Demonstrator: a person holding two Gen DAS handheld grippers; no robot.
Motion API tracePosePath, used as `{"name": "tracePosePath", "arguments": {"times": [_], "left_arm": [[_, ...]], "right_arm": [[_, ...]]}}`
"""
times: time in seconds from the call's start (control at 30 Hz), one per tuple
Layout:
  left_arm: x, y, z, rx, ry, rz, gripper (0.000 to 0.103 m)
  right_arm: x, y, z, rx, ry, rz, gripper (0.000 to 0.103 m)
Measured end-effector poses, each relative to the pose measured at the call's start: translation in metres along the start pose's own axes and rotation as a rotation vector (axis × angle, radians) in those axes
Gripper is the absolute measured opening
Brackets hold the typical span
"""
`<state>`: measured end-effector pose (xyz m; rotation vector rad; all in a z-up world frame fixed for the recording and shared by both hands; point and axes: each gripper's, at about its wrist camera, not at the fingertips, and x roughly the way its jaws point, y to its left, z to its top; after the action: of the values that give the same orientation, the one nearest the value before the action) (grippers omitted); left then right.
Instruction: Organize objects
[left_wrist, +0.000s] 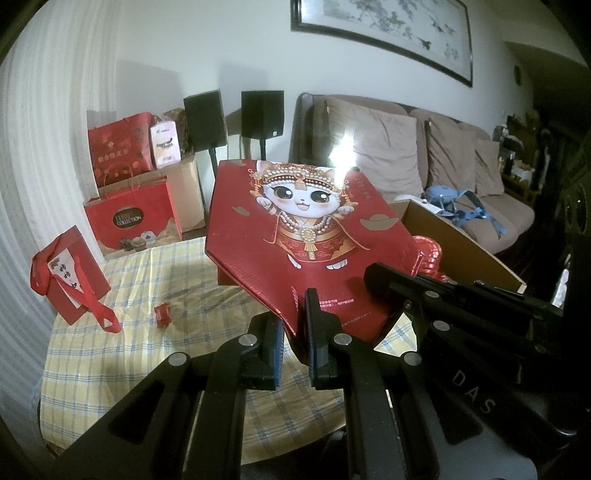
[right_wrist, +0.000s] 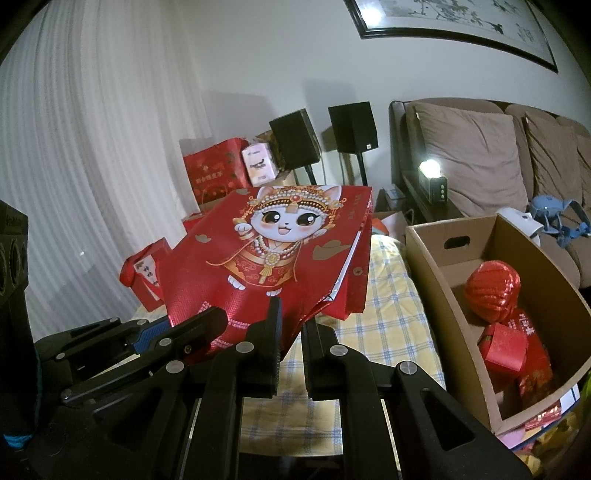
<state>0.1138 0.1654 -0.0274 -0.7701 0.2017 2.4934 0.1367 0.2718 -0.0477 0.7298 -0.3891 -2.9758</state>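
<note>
Evidently both grippers, left (left_wrist: 295, 332) and right (right_wrist: 290, 332), clamp the bag's (left_wrist: 306, 229) lower-centre edge, holding it flat above the table (left_wrist: 147, 288), likely bound for the box (right_wrist: 443, 266) at right.

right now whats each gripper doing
left gripper: closed on the flat red cat-print gift bag
right gripper: closed on the same bag's edge
</note>
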Motion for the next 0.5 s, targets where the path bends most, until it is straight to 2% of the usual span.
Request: {"name": "tracePosePath", "arguments": {"times": [0.5], "left_arm": [[-0.004,-0.024,-0.008,0.014,-0.011,0.008,0.010]], "right_arm": [[-0.011,-0.013,-0.006,-0.004,-0.018,-0.005,0.009]]}}
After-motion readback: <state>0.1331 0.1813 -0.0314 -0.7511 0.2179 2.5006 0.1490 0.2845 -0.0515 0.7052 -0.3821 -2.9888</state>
